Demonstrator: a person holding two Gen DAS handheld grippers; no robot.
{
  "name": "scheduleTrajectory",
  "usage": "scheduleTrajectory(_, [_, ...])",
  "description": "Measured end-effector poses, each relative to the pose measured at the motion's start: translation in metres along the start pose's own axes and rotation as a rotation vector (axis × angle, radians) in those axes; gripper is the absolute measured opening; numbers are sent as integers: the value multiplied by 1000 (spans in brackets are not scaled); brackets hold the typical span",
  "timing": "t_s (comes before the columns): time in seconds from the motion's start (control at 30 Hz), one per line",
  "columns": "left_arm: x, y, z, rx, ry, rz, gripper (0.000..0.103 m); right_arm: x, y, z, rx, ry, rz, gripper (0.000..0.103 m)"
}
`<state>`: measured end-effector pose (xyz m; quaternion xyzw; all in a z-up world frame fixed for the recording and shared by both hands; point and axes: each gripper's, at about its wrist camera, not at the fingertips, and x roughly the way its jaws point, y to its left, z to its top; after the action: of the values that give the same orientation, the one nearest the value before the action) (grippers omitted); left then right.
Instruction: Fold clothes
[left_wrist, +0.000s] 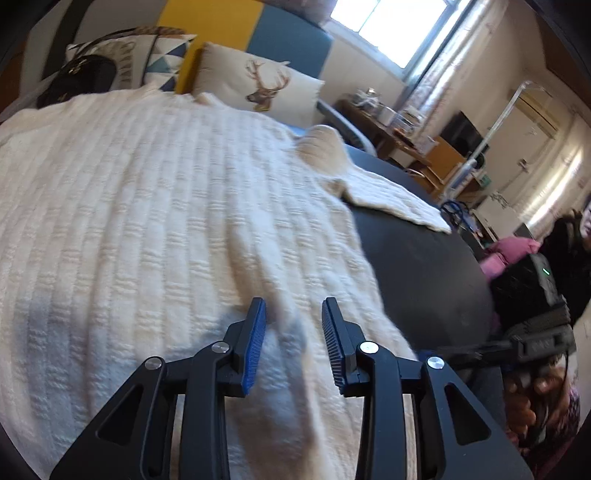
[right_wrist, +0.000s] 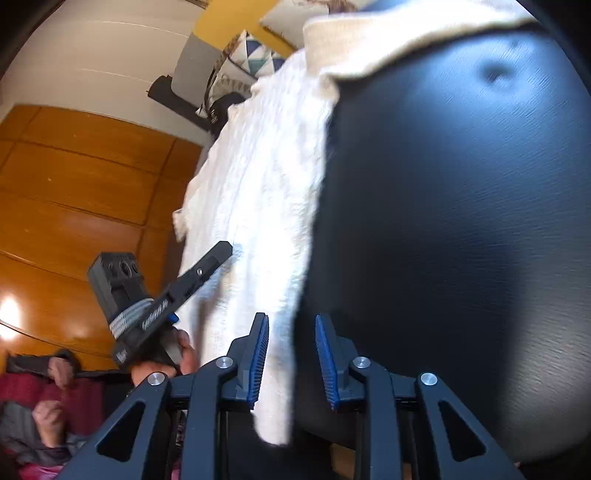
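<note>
The cream knit sweater (left_wrist: 155, 206) lies spread across the black table (left_wrist: 417, 258), ready for folding. Left gripper (left_wrist: 293, 314) hovers part-open over its hem, gripping nothing; right gripper (right_wrist: 291, 325), also part-open and empty, straddles the hanging edge.

Daylight from the window (left_wrist: 391, 26); fisheye-bent edges, perhaps motion blur on the sweater (left_wrist: 147, 206).
</note>
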<state>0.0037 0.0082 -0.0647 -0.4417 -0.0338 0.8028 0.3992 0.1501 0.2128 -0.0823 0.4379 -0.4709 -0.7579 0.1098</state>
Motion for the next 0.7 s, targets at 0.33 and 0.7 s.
scheduleTrajectory(0.33, [10, -15, -9, 6, 26, -23, 51, 44, -1, 14, 41, 3, 42, 7])
scheduleTrajectory(0.7, [4, -19, -24, 69, -4, 42, 57, -33, -3, 16, -101, -208, -171, 8])
